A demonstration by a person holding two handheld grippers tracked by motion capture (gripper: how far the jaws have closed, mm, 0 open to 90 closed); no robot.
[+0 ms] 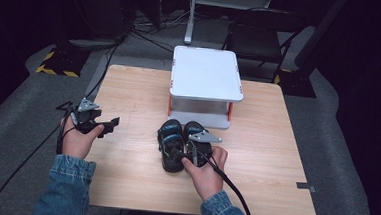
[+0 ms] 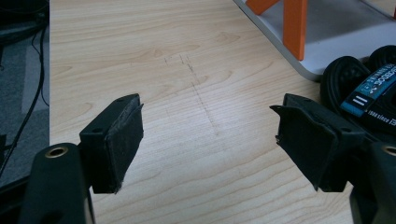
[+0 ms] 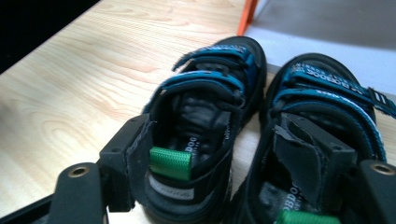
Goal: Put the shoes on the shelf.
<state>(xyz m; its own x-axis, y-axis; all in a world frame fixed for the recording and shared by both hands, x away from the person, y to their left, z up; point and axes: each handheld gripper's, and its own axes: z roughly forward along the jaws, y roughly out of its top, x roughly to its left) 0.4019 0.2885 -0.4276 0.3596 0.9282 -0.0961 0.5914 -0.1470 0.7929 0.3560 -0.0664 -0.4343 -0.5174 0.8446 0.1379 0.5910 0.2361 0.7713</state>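
- sandals [image 1: 180, 143], a black-and-blue pair, sit at centre frame, toes touching the white rack [image 1: 206, 73].
- right gripper [image 3: 219, 154] straddles both heels, one jaw outside the left heel, one inside the right sandal; not yet clamped.
- left gripper [image 2: 208, 140] hangs released at left over bare table [image 2: 187, 56].
- next: likely squeeze both heels together, then lift.

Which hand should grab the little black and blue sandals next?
The right one, probably. The right gripper hangs open right over the pair of black sandals with blue straps, its jaws either side of the heels. The left gripper is open over the bare light wooden table, off to the sandals' side.
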